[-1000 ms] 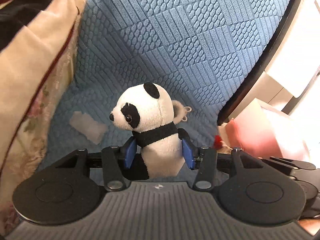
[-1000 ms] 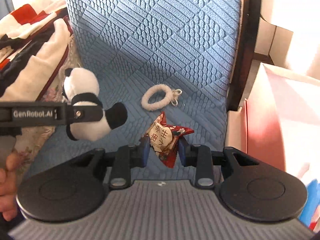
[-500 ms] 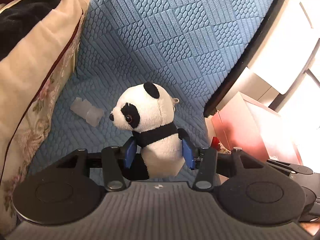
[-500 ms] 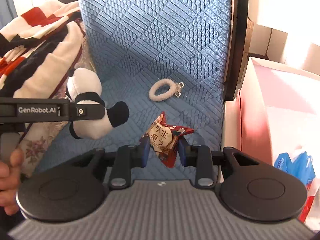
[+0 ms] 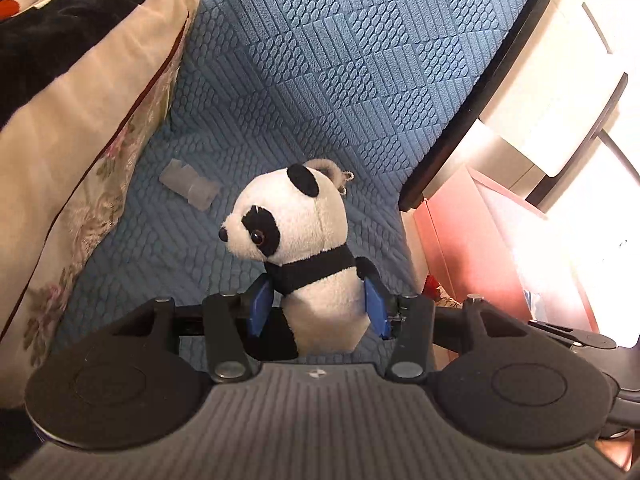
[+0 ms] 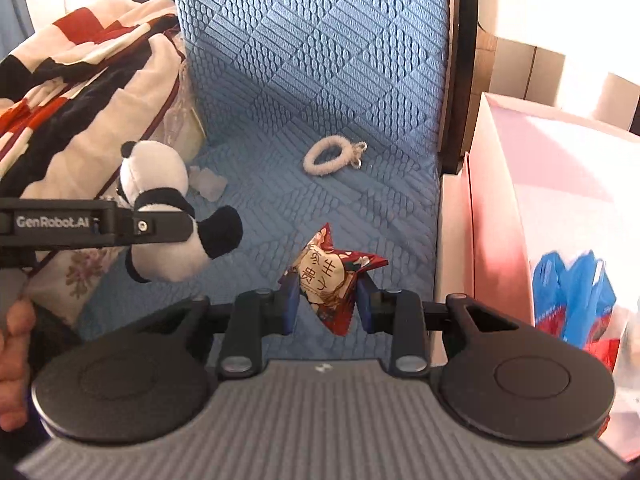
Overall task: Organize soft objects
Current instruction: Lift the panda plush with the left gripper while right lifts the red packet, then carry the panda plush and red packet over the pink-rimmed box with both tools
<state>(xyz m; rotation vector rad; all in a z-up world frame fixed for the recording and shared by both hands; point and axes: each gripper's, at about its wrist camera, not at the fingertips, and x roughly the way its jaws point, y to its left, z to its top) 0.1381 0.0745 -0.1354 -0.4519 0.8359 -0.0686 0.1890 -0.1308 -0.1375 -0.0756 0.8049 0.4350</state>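
Two soft things ride above the blue seat cover (image 6: 320, 80), panda (image 5: 304, 256) clamped in left tongs (image 5: 318, 308), red pouch (image 6: 332, 276) in right tongs (image 6: 326, 304); the pouch's loose corner grip could slip.

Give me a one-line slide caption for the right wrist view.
Right tongs grip a red printed snack packet above the blue quilted seat; left tongs hold a plush panda.
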